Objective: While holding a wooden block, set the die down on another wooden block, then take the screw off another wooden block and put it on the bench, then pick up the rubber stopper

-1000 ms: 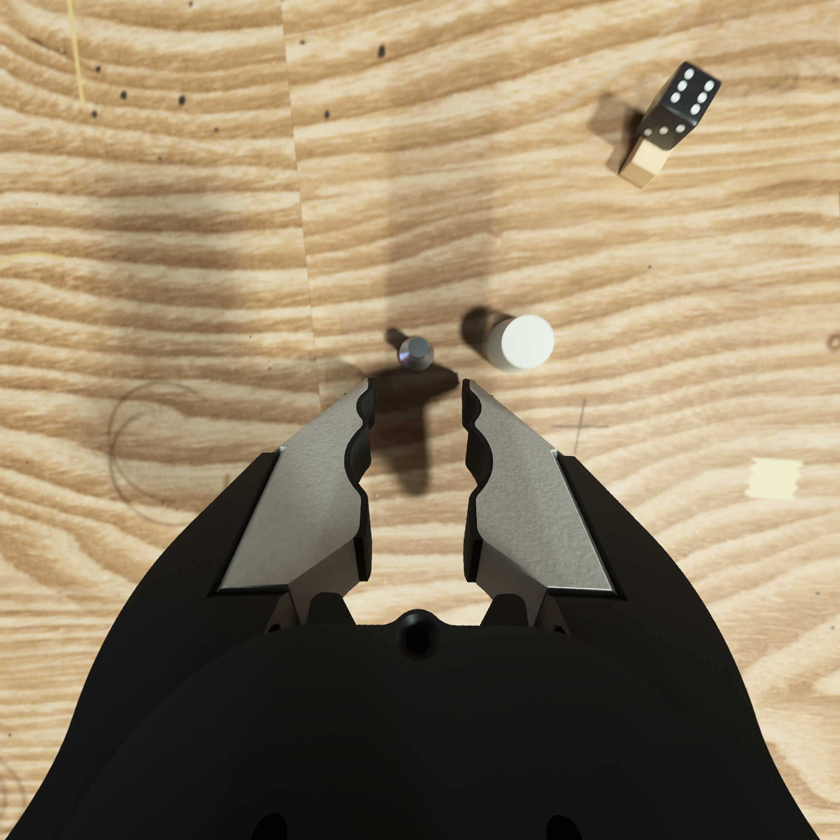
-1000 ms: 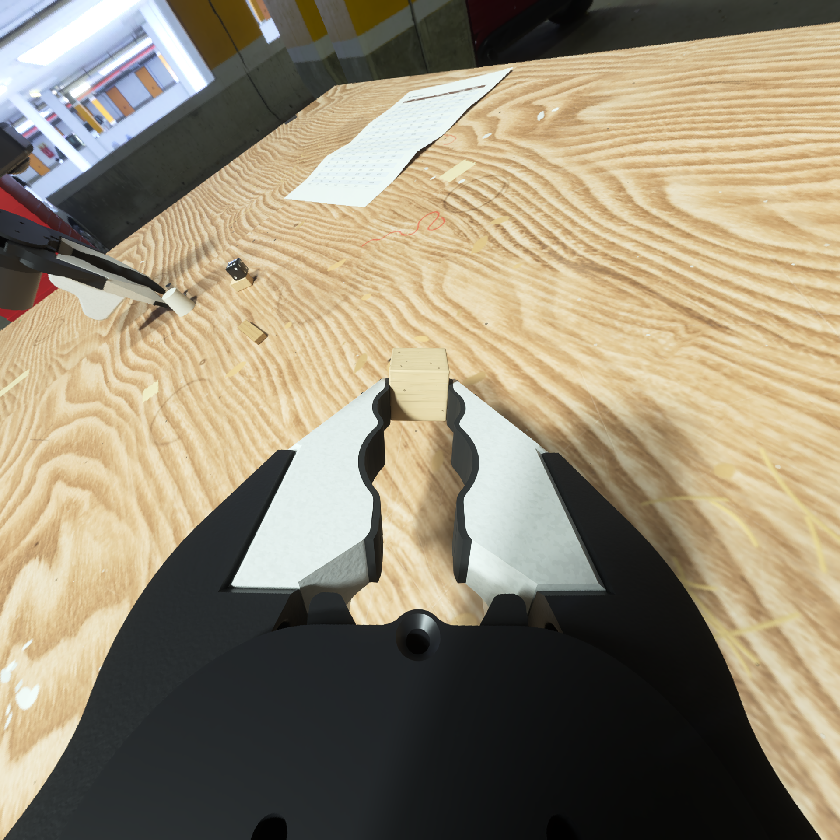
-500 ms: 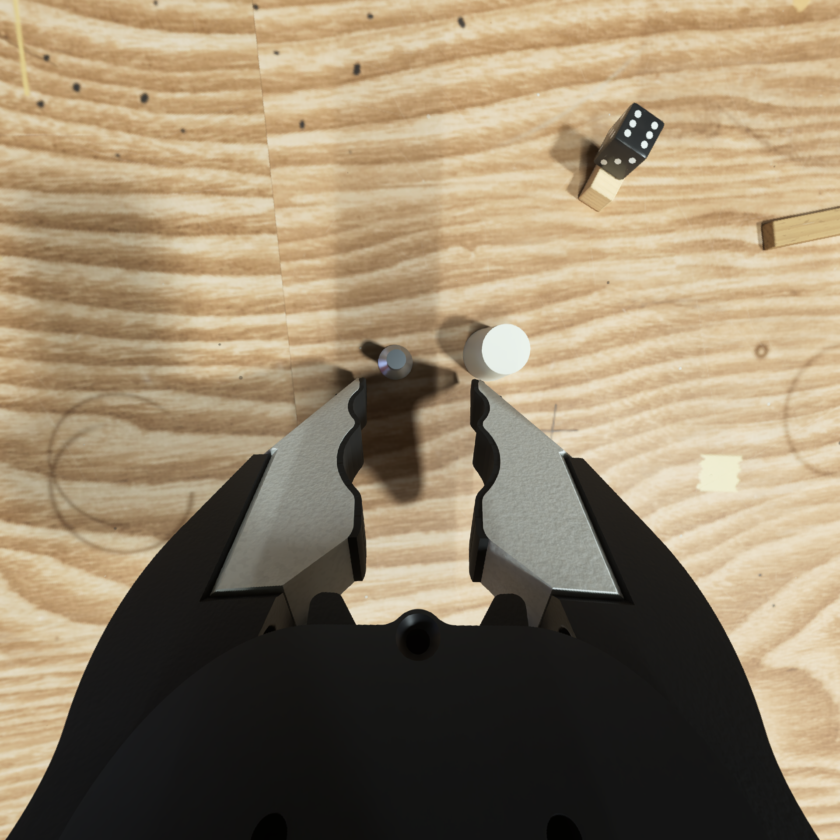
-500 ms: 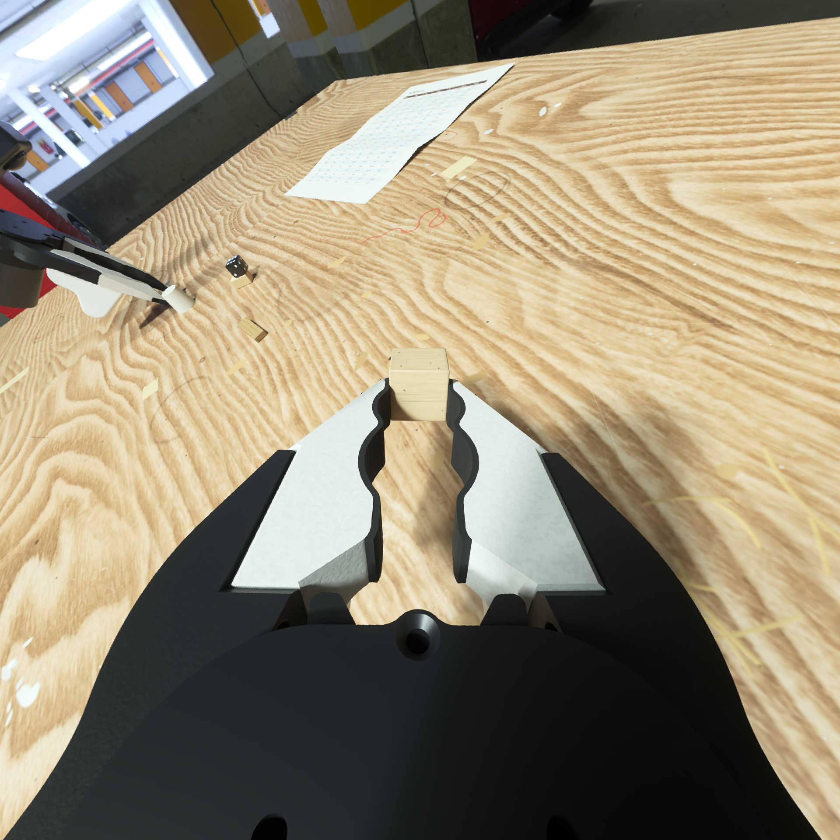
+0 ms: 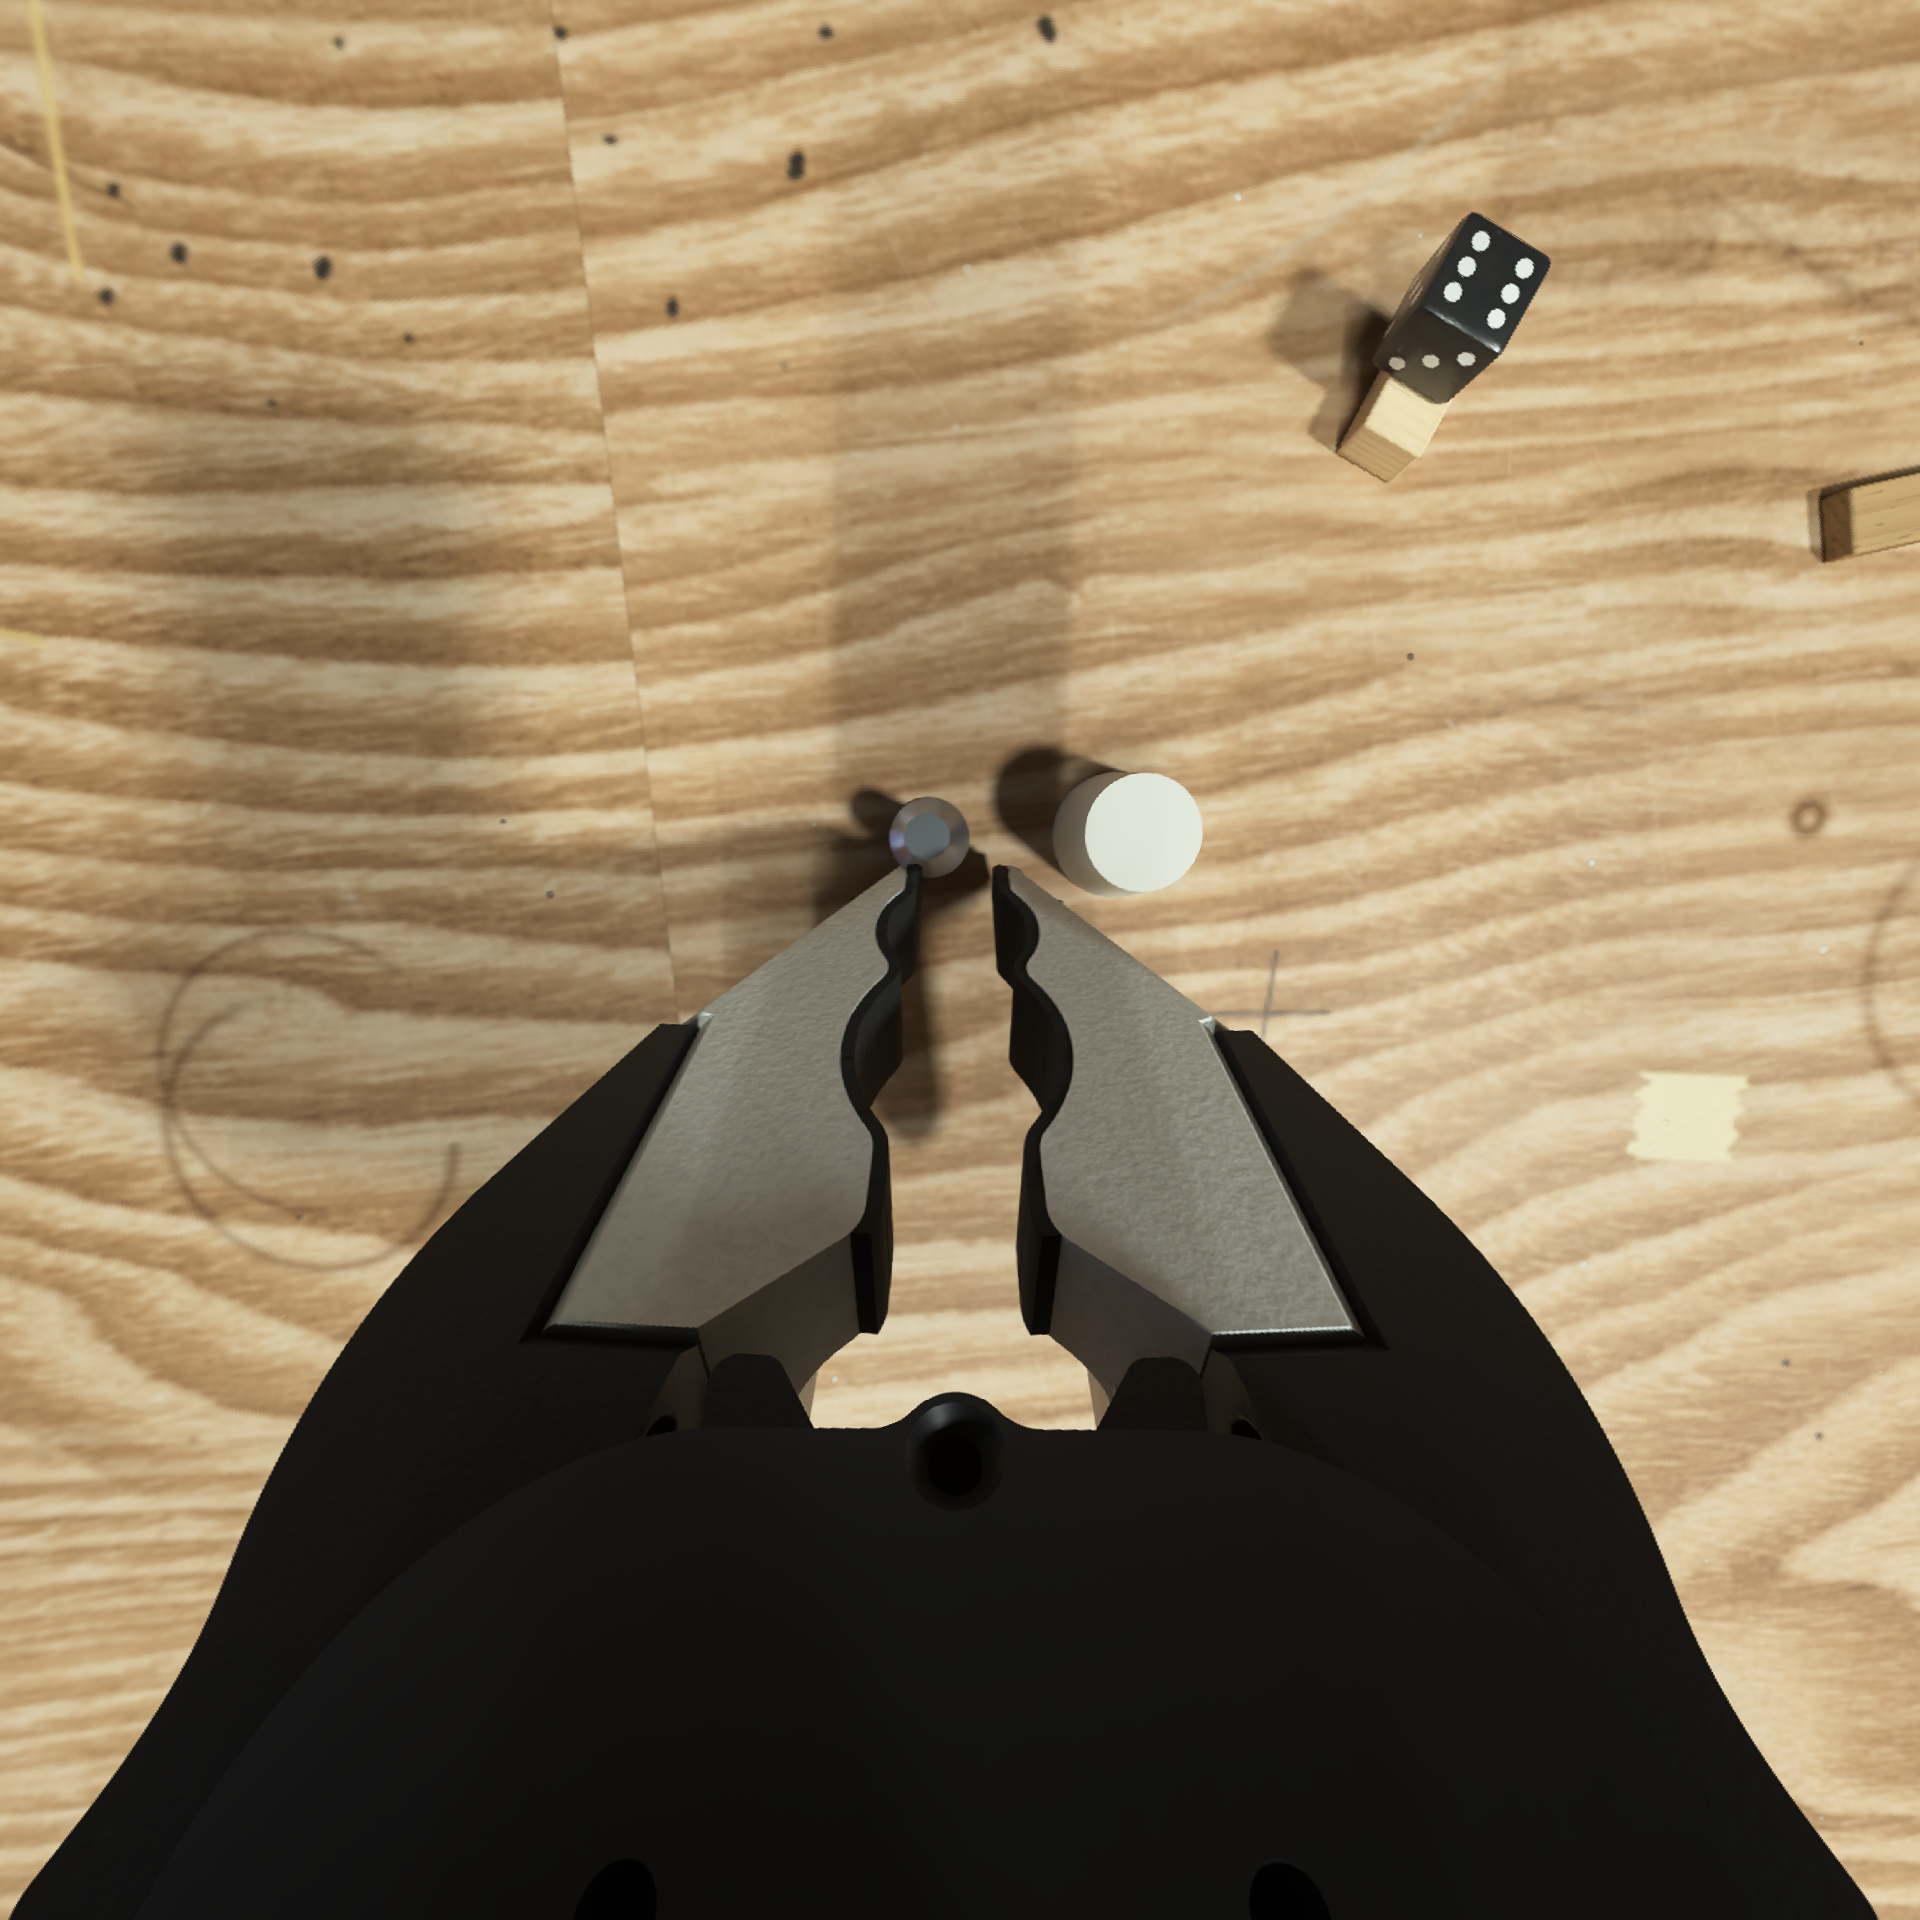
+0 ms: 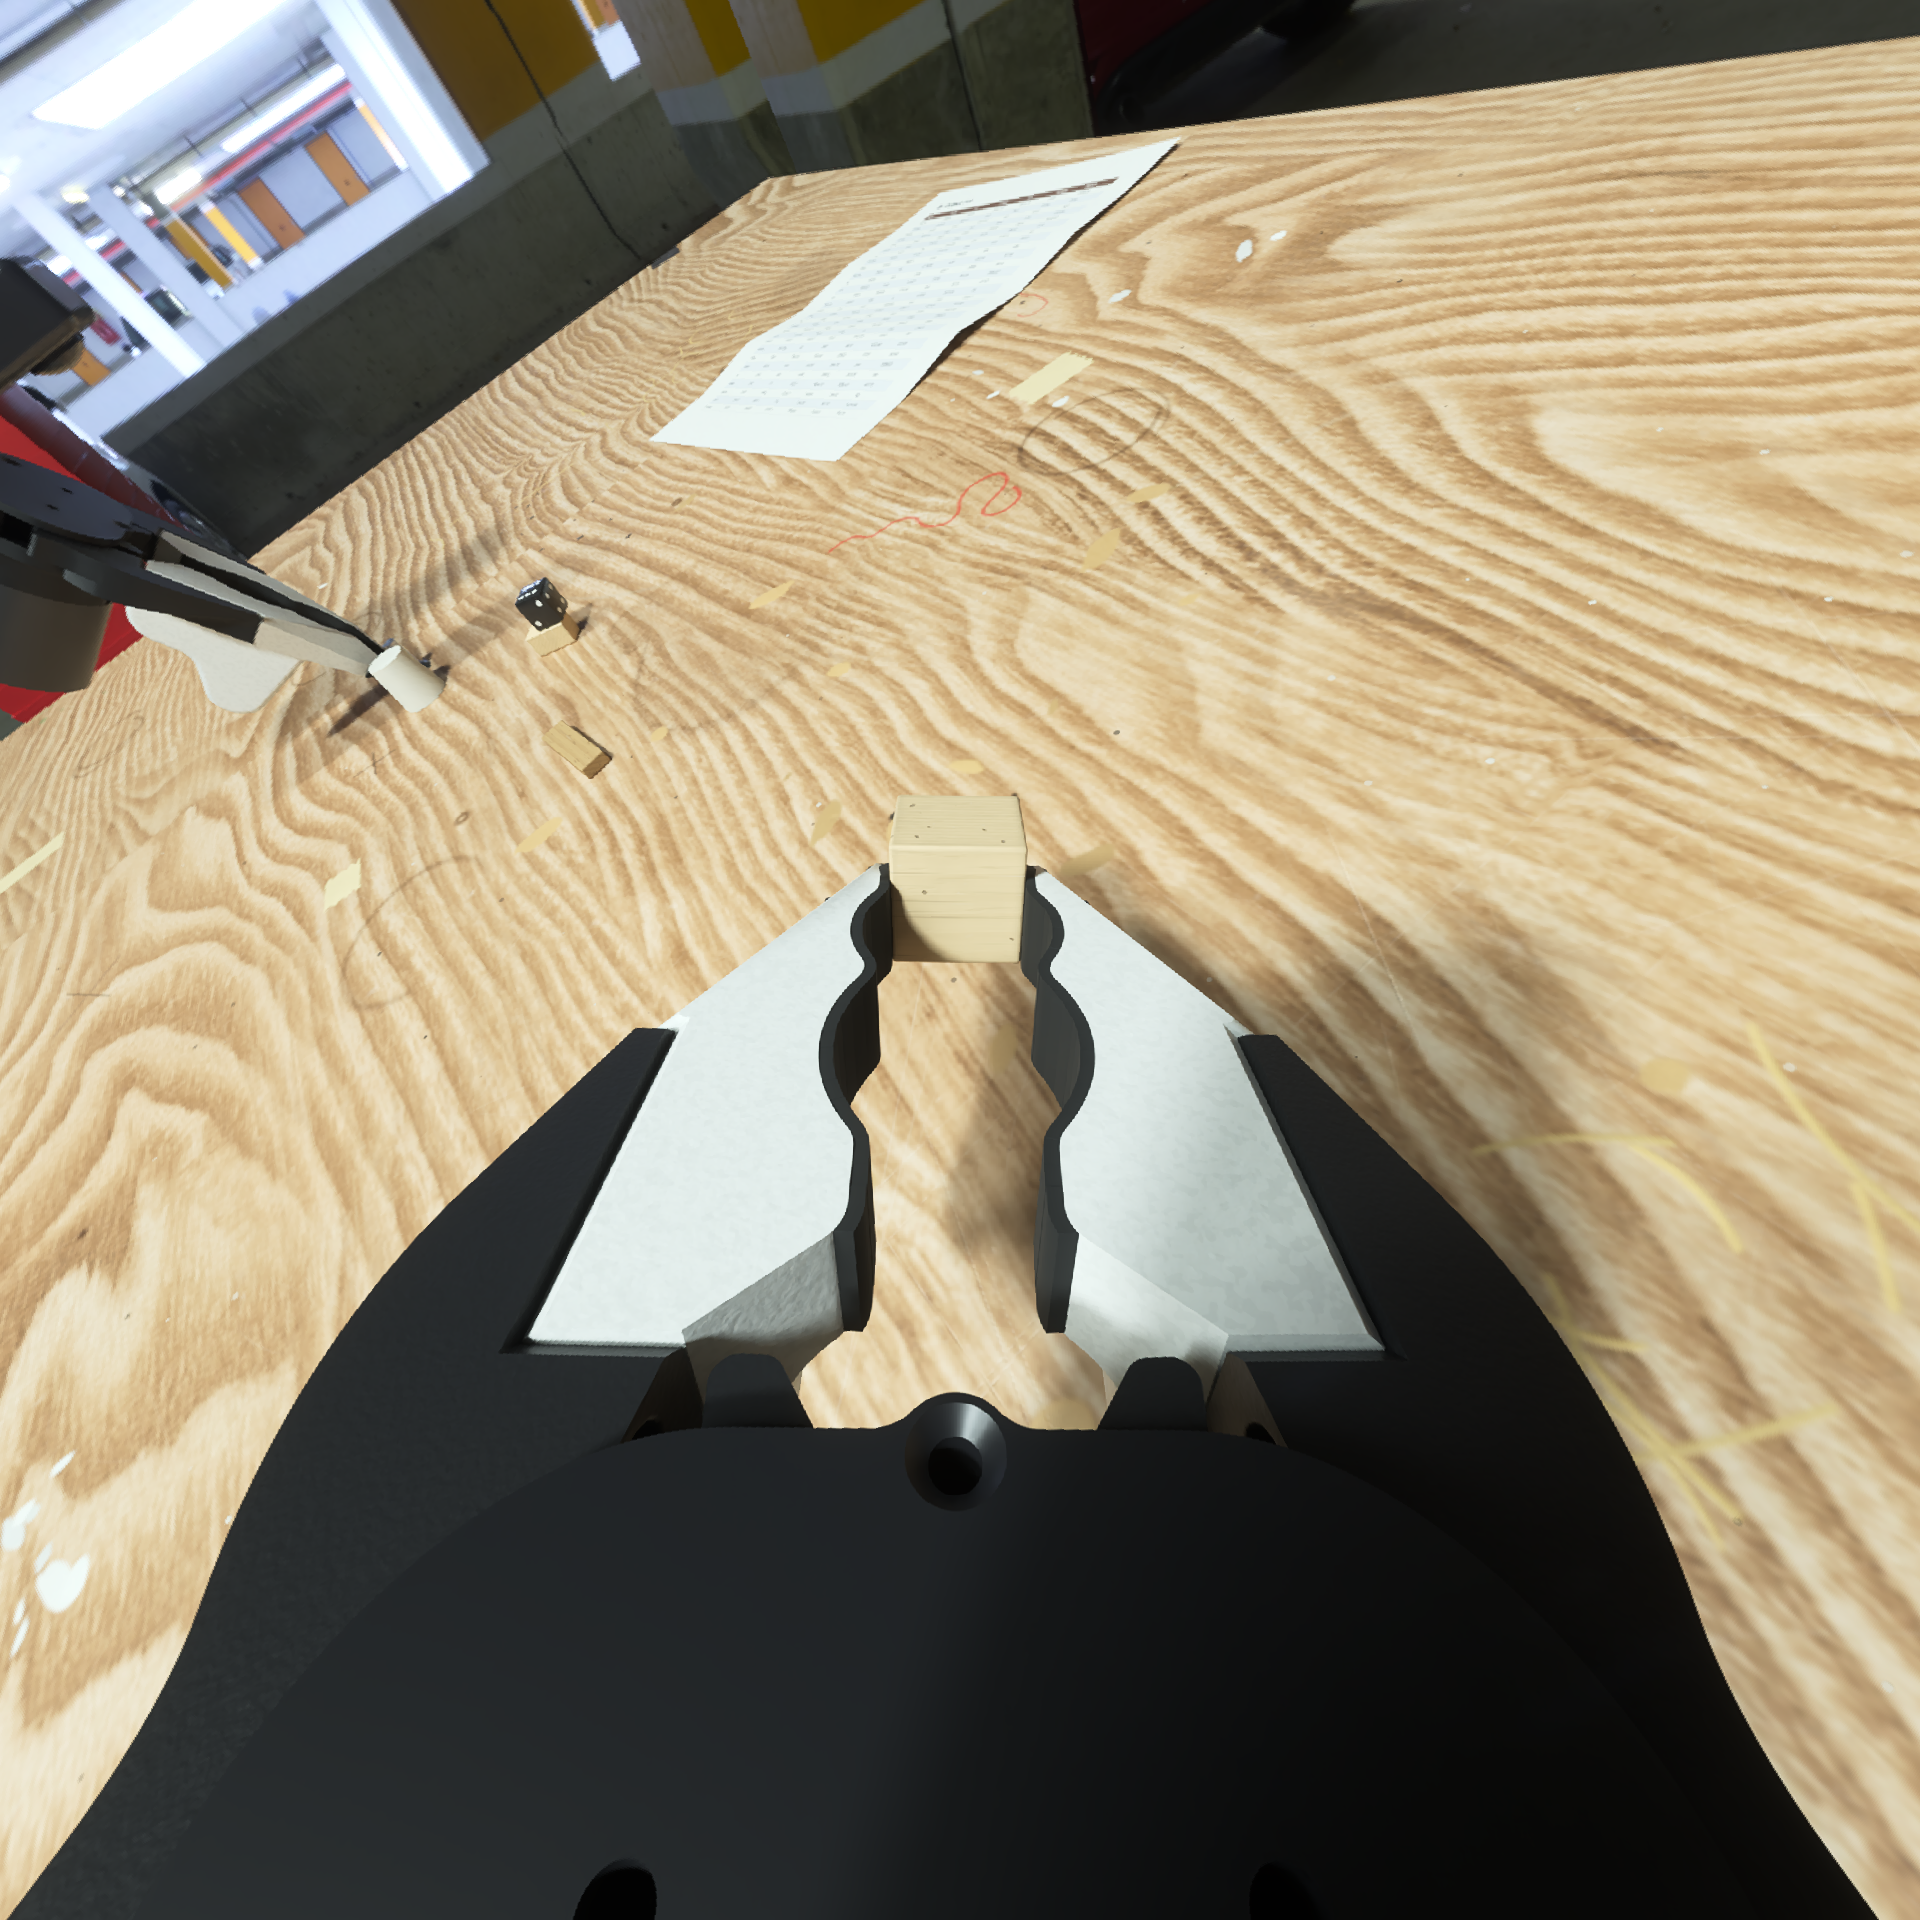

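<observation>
In the left wrist view my left gripper (image 5: 956, 883) hovers over the bench, jaws drawn almost together with nothing between them. The steel screw (image 5: 928, 834) stands head up on the bench just beyond the left fingertip. The white rubber stopper (image 5: 1127, 831) stands just beyond the right fingertip. The black die (image 5: 1470, 301) rests on a small wooden block (image 5: 1392, 431) at the upper right. In the right wrist view my right gripper (image 6: 958, 891) is shut on a wooden block (image 6: 956, 847) above the bench. The left gripper (image 6: 343, 649), stopper (image 6: 405, 675) and die (image 6: 540, 601) show far left.
Another wooden block (image 5: 1870, 525) lies at the right edge of the left wrist view and also shows in the right wrist view (image 6: 577, 748). A white sheet of paper (image 6: 904, 312) lies at the far side of the bench (image 6: 1455, 623). Bits of tape (image 5: 1688, 1117) dot the surface.
My left gripper's jaws have closed from a wide gap to a narrow one, with nothing caught. It drifted slightly over the bench. The right gripper and its block have not moved.
</observation>
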Action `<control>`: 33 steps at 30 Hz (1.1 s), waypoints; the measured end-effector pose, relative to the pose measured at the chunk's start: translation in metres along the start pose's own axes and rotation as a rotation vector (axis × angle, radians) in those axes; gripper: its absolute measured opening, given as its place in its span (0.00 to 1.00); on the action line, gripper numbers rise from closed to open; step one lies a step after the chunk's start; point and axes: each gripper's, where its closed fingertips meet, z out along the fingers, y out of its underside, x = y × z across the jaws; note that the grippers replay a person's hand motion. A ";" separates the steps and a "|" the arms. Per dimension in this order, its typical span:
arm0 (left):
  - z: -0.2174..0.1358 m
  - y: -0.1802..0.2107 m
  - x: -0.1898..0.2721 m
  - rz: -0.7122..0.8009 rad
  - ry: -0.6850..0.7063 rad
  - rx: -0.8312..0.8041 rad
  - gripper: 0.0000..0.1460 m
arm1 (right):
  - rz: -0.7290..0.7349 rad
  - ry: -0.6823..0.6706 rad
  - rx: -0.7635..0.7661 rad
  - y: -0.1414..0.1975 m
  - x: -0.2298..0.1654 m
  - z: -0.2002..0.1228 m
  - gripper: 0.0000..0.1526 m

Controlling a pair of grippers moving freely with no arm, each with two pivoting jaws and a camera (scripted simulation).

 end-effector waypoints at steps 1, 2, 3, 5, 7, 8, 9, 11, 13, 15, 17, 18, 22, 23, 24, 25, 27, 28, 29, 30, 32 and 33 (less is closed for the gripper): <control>-0.002 0.000 -0.002 0.002 -0.012 0.003 0.12 | 0.000 0.000 0.000 0.000 0.000 0.000 0.15; -0.006 -0.001 -0.003 0.003 -0.027 0.011 0.15 | 0.000 0.000 0.000 0.000 0.000 0.000 0.15; -0.011 -0.004 -0.004 0.009 -0.041 0.027 0.17 | 0.001 0.000 0.000 0.000 0.000 0.000 0.15; -0.023 -0.016 -0.001 0.059 -0.065 0.098 0.20 | 0.003 -0.001 0.001 0.000 0.000 0.000 0.15; -0.030 -0.030 0.013 0.161 -0.069 0.168 0.19 | 0.003 -0.003 -0.001 0.000 0.000 0.000 0.15; -0.030 -0.036 0.021 0.223 -0.069 0.188 0.18 | 0.002 -0.004 -0.004 0.001 0.000 0.001 0.15; -0.028 -0.042 0.030 0.290 -0.069 0.203 0.18 | 0.000 -0.004 -0.007 0.001 -0.001 0.001 0.15; -0.019 -0.049 0.048 0.434 -0.046 0.206 0.18 | -0.006 -0.002 -0.014 0.002 -0.001 0.002 0.15; -0.007 -0.053 0.058 0.557 -0.016 0.164 0.21 | -0.007 0.001 -0.012 0.002 0.000 0.001 0.15; 0.005 -0.057 0.059 0.597 0.012 0.118 0.21 | 0.000 -0.002 -0.006 0.001 0.000 0.000 0.15; 0.014 -0.056 0.057 0.623 0.051 0.053 0.21 | 0.003 -0.001 -0.001 0.001 0.001 0.000 0.15; 0.017 -0.054 0.056 0.646 0.059 0.028 0.21 | 0.004 -0.001 -0.001 0.001 0.001 -0.001 0.15; 0.022 -0.050 0.057 0.711 0.112 -0.036 0.21 | 0.002 0.000 -0.007 0.001 0.001 0.000 0.15; 0.023 -0.052 0.057 0.714 0.115 -0.040 0.21 | 0.002 0.000 -0.009 0.002 0.001 0.000 0.15; 0.024 -0.053 0.056 0.713 0.113 -0.044 0.21 | 0.001 -0.001 -0.011 0.002 0.001 0.001 0.15; 0.025 -0.054 0.056 0.711 0.116 -0.050 0.21 | 0.000 -0.001 -0.012 0.002 0.001 0.001 0.15; 0.026 -0.054 0.056 0.704 0.136 -0.063 0.18 | 0.000 -0.001 -0.014 0.003 0.001 0.001 0.15; 0.026 -0.054 0.056 0.701 0.140 -0.064 0.19 | 0.001 -0.002 -0.014 0.003 0.001 0.001 0.15; 0.026 -0.054 0.056 0.697 0.141 -0.064 0.20 | 0.003 -0.002 -0.015 0.003 0.001 0.001 0.15; 0.026 -0.054 0.056 0.694 0.142 -0.065 0.22 | 0.004 -0.003 -0.014 0.003 0.001 0.001 0.15; 0.025 -0.053 0.055 0.693 0.133 -0.062 0.26 | 0.005 -0.004 -0.015 0.003 0.001 0.001 0.15; 0.024 -0.054 0.053 0.691 0.123 -0.055 0.26 | 0.004 -0.004 -0.016 0.003 0.001 0.001 0.15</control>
